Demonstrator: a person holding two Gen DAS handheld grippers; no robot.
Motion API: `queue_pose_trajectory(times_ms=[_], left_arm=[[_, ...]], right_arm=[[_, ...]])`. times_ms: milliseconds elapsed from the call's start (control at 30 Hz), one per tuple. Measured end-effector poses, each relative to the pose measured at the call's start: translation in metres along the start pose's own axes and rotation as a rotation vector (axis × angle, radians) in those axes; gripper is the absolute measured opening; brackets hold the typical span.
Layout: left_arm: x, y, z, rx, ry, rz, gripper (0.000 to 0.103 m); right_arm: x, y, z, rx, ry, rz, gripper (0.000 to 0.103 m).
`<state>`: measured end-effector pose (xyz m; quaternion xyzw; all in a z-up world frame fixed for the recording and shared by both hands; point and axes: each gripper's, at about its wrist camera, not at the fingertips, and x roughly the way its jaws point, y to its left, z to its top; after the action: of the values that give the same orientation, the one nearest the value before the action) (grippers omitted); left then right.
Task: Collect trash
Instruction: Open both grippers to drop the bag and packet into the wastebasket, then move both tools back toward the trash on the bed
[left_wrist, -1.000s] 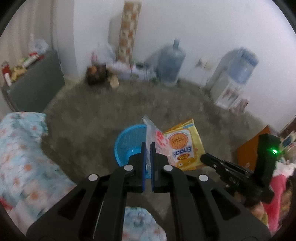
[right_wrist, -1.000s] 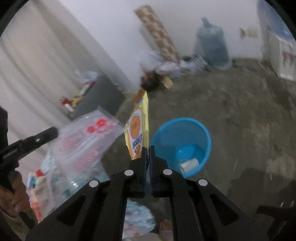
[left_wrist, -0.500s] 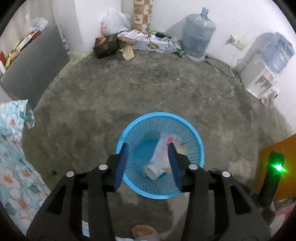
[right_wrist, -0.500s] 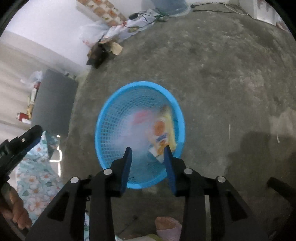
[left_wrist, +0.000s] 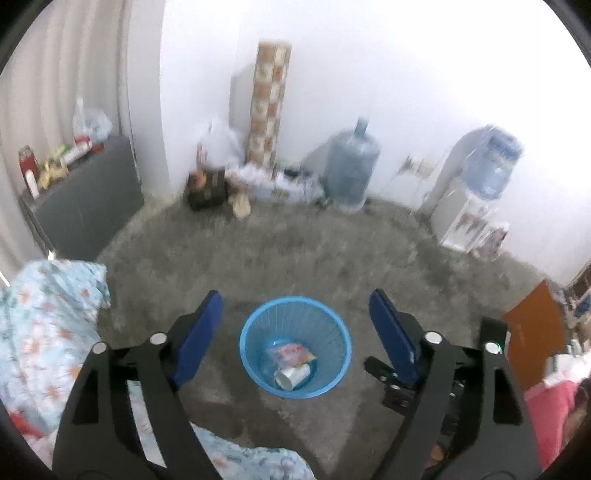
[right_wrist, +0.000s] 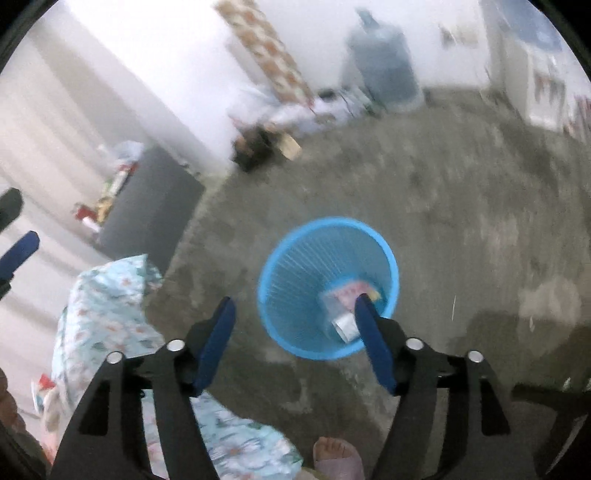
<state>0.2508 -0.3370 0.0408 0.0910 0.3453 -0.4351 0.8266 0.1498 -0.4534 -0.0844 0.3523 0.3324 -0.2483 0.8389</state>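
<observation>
The blue basket (left_wrist: 294, 345) stands upright on the bare grey floor (left_wrist: 295, 251), and the trash lies at its bottom: a clear red-printed wrapper (left_wrist: 290, 350), a yellow snack packet (right_wrist: 373, 291) half under it, and a white cup (left_wrist: 291, 376) on its side. Both tools hang above it with nothing in them; the left gripper (left_wrist: 295, 321) and the right gripper (right_wrist: 295, 321) have their blue pads spread wide, which fits a drop just made into the basket. A flowered cloth (left_wrist: 44, 332) lies just beside the basket on the left, a bare foot (right_wrist: 334, 458) sits below. Water jugs (left_wrist: 351, 166) and a dispenser (left_wrist: 476, 199) stand well apart by the wall, so nothing blocks the basket.
</observation>
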Motion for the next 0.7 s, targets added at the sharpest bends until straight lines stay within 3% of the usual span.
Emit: queue_pose_trajectory(times_ms=[167,400,700], left_arm=[[-0.09,0.006,-0.018,-0.084,-0.045,-0.077,0.094],[-0.196,0.024,-0.08,-0.138,-0.112,0.046,0.094],[-0.274,0.076,-0.162,-0.333,-0.135,0.105,0.094]], right_arm=[[-0.061,0.057,-0.007,-0.132,-0.074,0.048,0.087],[-0.107,0.121,-0.042,-0.339,-0.101,0.034,0.095],[-0.138,0.181,-0.088,-0.585,-0.19,-0.055,0.096]])
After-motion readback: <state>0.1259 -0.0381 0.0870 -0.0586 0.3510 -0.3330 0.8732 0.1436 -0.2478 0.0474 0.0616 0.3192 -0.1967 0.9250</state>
